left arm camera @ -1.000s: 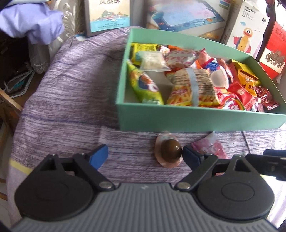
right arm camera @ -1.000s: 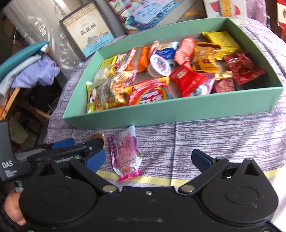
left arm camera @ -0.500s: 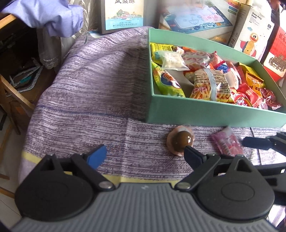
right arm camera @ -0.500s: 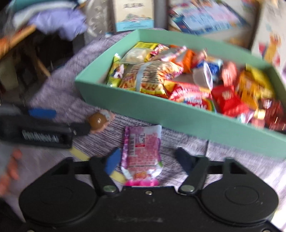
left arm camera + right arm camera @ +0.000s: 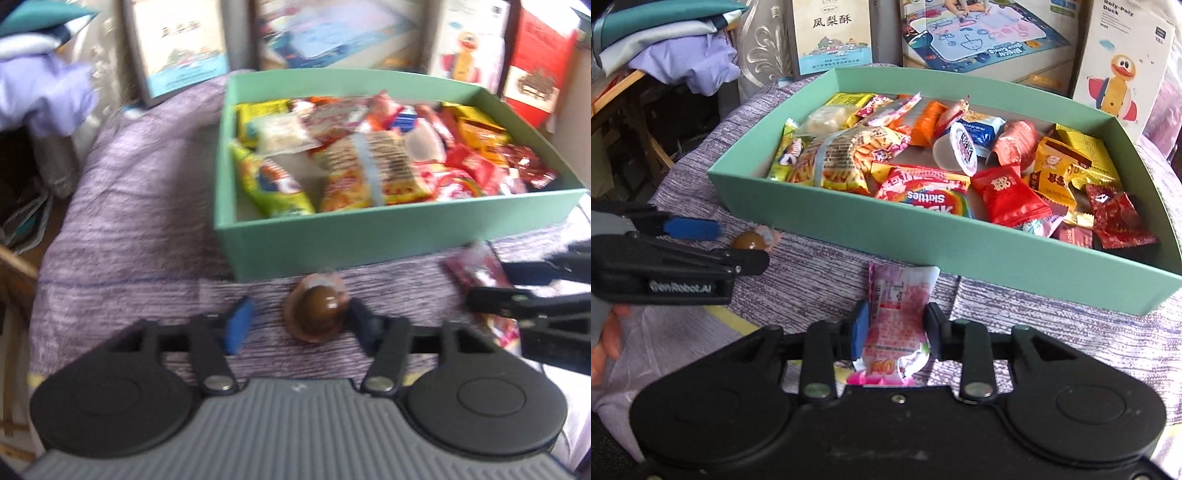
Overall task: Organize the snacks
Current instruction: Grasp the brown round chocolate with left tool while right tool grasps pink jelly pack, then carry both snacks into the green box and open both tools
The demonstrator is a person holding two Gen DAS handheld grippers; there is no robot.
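A green box (image 5: 369, 243) (image 5: 923, 247) full of snack packets sits on the purple cloth. A brown jelly cup (image 5: 317, 310) (image 5: 749, 240) lies in front of the box's near wall. My left gripper (image 5: 299, 321) is open around it: the right finger touches the cup, the left finger stands apart. A pink packet (image 5: 899, 325) (image 5: 476, 269) lies flat before the box. My right gripper (image 5: 897, 328) has both pads against the packet's sides, which rests on the cloth.
Boxed toys and a framed carton (image 5: 833, 35) stand behind the green box. Folded clothes (image 5: 683, 62) lie on a wooden chair at the left. The cloth's edge runs close beneath both grippers. The left gripper (image 5: 690, 254) sits just left of the right gripper.
Both grippers have narrowed. The left gripper moved so the jelly cup lies between its fingers. The right gripper's fingers closed in onto the pink packet's sides.
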